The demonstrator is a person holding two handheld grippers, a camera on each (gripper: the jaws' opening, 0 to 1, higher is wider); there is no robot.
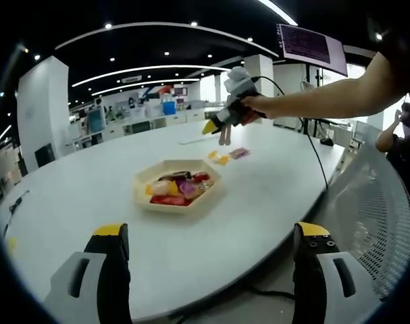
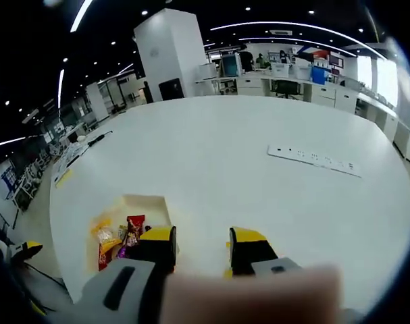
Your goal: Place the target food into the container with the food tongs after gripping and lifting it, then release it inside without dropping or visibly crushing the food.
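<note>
A pale hexagonal tray (image 1: 145, 181) sits mid-table, holding several bright snack packets (image 1: 180, 187). My left gripper (image 1: 211, 233) hangs low over the near table edge, short of the tray; its jaws are wide apart with nothing between them. Farther back, a person's hand holds my right gripper (image 1: 225, 137) above two loose packets, one yellow (image 1: 220, 158) and one pink (image 1: 239, 153). In the right gripper view, my right gripper (image 2: 203, 244) has a moderate gap showing bare table. The tray (image 2: 145, 204) lies at lower left, partly hidden behind the left jaw.
A white power strip (image 2: 313, 160) lies on the far side of the round white table (image 2: 211, 148). A black cable (image 1: 315, 156) trails from the right gripper off the table edge. A grey mesh chair (image 1: 373, 209) stands to the right. Office desks line the back.
</note>
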